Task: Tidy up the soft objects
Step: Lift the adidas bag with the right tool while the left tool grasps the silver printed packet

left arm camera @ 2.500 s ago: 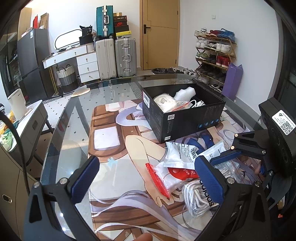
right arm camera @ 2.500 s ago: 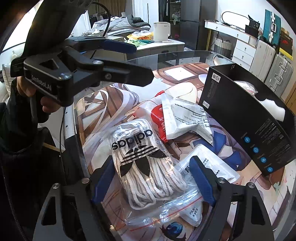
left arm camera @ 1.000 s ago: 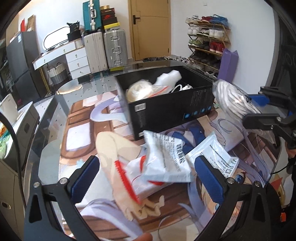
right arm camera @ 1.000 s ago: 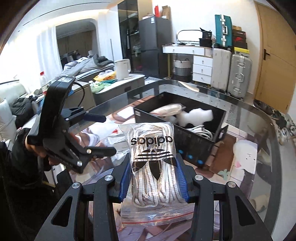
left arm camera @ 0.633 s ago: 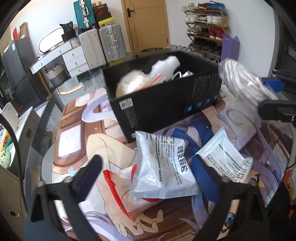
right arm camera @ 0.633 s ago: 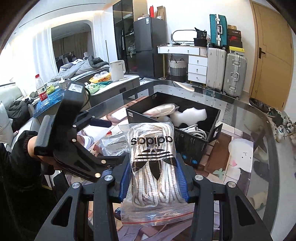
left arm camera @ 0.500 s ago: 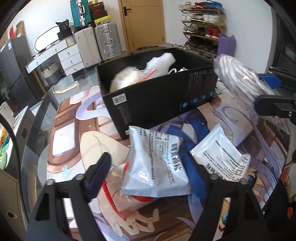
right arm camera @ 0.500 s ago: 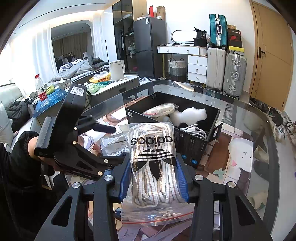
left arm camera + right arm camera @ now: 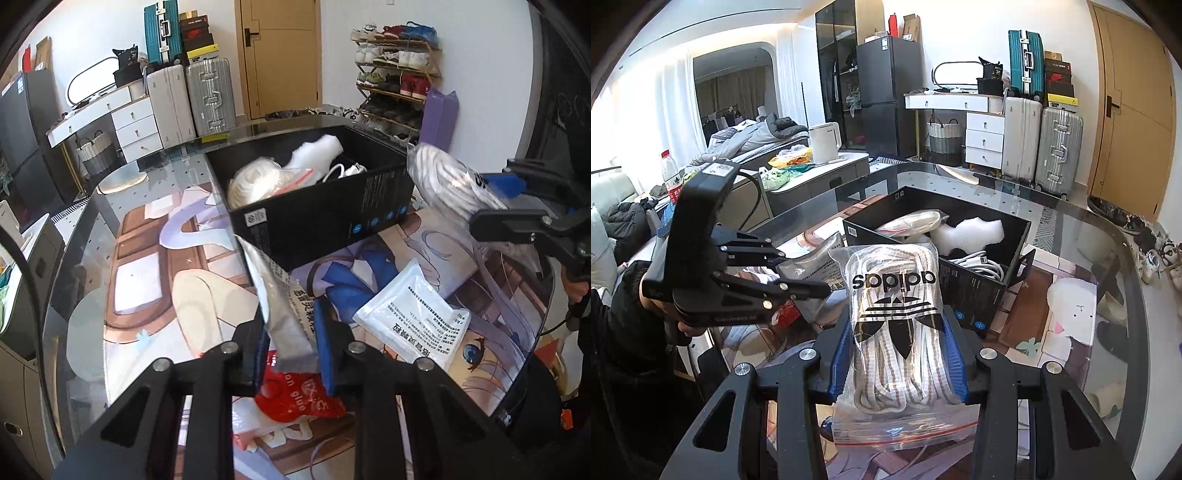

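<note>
On the glass table (image 9: 85,266), over its printed cartoon mat, we have our left gripper (image 9: 290,341) clenched on a crinkly grey plastic packet (image 9: 284,306) with black print, which stands lifted and tilted above a glossy red pouch (image 9: 295,398), just beside a flat white printed packet (image 9: 413,317). Our right gripper (image 9: 897,354) squeezes a clear zip bag of coiled white laces (image 9: 895,314) between its 2 ribbed blue pads (image 9: 955,358), held in the air near the front corner of the open black cardboard box (image 9: 975,295), a rectangular one that holds a white foam piece (image 9: 975,230), a bagged pale bundle (image 9: 916,221) and white cables (image 9: 979,264).
</note>
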The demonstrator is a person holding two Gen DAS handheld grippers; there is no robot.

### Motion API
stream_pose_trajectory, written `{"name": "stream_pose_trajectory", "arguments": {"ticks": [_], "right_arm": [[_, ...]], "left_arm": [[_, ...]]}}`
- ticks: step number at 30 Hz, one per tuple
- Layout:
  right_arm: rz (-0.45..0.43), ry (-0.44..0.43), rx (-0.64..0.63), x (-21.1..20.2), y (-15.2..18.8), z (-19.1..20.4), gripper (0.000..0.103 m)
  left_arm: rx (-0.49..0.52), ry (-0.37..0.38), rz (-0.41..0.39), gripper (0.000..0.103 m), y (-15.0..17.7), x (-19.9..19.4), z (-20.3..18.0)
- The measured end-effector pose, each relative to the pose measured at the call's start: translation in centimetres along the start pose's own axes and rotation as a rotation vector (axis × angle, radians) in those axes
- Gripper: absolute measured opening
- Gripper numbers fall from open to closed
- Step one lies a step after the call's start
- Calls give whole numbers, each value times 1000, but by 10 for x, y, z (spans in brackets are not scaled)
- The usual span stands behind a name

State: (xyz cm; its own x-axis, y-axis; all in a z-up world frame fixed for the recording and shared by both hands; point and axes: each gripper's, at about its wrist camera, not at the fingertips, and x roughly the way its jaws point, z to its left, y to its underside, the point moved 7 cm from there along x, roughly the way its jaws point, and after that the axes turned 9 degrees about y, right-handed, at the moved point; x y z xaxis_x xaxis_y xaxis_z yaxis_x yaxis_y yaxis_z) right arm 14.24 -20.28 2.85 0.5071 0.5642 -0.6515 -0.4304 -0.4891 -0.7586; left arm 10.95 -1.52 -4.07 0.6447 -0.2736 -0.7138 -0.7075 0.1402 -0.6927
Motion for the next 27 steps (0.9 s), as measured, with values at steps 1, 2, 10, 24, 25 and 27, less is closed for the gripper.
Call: {"name": "stream_pose_trajectory", "arguments": {"ticks": [1,2,10,24,25,27], "right_arm": [[1,-1,-2,1,0,1,45],[1,-2,-3,1,0,2,45],[5,-6,-5,2,3,3,45],[16,-4,-10,4,5,5,45],[16,-3,-10,4,5,5,45],[15,-3,-8,4,4,4,45]], "left_arm": [[-7,5,-2,21,0,0,1],[-16,11,-2,21,0,1,2],[-10,-82,12,70,-1,7,11],[-41,-107,51,76,0,16,9],[-42,-109,56,76,1,16,9],[-44,-103,58,77,1,16,7]]}}
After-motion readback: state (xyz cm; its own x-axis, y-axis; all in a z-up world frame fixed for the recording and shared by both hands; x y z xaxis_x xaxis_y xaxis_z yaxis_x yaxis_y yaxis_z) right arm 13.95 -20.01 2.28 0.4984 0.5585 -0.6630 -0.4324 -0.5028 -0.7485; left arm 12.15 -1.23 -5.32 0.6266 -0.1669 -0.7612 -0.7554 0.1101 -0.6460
